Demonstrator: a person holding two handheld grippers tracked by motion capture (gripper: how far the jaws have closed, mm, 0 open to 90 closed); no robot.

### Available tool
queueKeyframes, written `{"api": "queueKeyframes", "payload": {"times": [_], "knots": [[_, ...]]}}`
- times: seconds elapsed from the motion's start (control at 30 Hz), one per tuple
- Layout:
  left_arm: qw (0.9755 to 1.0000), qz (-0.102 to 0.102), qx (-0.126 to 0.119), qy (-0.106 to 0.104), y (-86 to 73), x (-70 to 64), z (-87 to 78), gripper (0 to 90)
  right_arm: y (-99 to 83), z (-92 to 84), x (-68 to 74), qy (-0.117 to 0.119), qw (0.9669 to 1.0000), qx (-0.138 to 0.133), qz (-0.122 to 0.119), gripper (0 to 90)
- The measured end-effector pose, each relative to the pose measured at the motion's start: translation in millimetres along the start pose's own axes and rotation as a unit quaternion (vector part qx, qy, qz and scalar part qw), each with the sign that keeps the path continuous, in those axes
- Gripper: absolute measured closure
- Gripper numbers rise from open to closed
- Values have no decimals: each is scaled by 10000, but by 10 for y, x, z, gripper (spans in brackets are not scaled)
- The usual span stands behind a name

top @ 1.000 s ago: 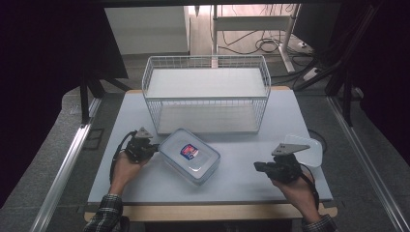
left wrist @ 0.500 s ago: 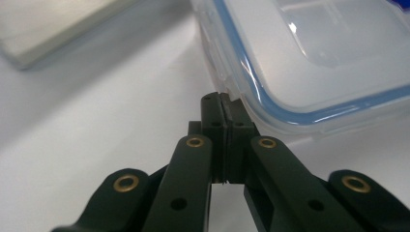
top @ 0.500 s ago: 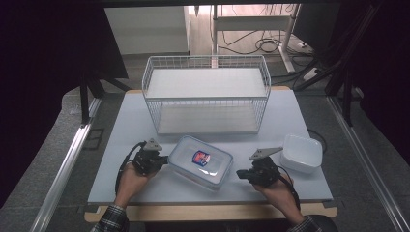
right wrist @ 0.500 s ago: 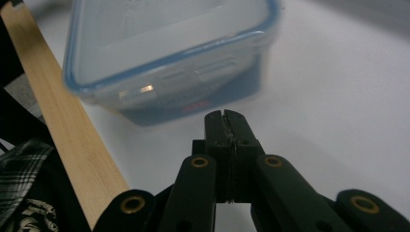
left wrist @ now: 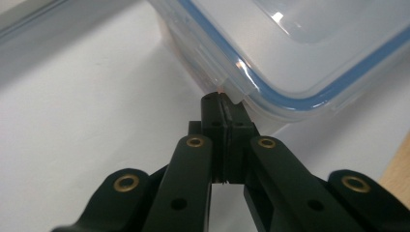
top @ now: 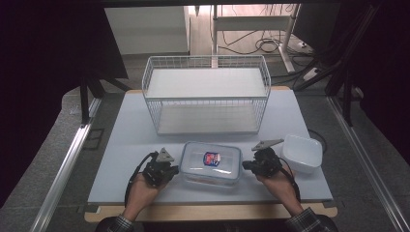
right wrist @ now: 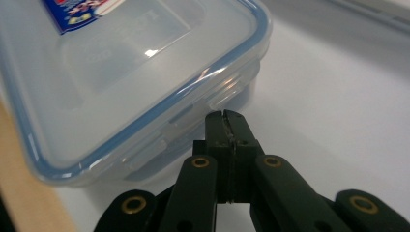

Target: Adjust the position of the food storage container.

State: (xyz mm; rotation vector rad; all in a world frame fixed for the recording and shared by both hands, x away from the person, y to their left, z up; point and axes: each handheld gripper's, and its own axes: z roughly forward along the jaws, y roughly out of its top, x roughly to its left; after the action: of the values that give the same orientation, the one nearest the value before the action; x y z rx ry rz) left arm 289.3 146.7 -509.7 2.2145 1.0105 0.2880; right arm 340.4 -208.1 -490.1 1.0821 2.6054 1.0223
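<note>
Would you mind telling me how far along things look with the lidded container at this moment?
Done: the lidded container sits at the near edge of the table, lid on. In hand: the left gripper and right gripper, both shut, press against its opposite short sides by the clip flaps. Left: judging by the layout, perhaps unclipping the lid or moving it to the wire basket; no flap looks lifted yet.

White table [top: 125,145]: basket [top: 207,96], container [top: 211,163], tub [top: 302,152].

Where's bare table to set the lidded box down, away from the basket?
Free: the left strip of the table beside the wire basket, and the band before it. Crowded: the near edge, where the lidded box sits between both hand-held grippers, the empty container at right.
</note>
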Motion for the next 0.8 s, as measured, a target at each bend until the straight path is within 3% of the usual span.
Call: {"api": "queueKeyframes", "payload": {"times": [0.2,0.43,0.53,0.6,0.63,0.67,0.7,0.8], "knots": [[10000,-71,24,12,5,-103,7,899,112,48,-35,-396,9984,172,-371,898],[10000,20,-10,20,-8,-124,-4,897,126,73,-87,-413,9985,93,-343,898],[9997,13,-125,216,-35,-72,-81,881,111,15,-56,-438,9979,-17,-472,896],[9992,-54,-309,251,-62,-22,-154,794,61,-98,-40,-342,9973,-224,-608,853],[9989,-83,-391,237,-77,-2,-182,794,61,-98,-40,-342,9973,-224,-608,853],[9986,-99,-458,249,-91,11,-204,700,20,-155,-21,-383,9963,-317,-695,800],[9985,-111,-484,242,-101,17,-217,663,5,-176,-13,-404,9959,-347,-731,779],[9985,7,-509,221,-142,-1,-251,613,-42,-238,15,-371,9949,-460,-819,743]]}}
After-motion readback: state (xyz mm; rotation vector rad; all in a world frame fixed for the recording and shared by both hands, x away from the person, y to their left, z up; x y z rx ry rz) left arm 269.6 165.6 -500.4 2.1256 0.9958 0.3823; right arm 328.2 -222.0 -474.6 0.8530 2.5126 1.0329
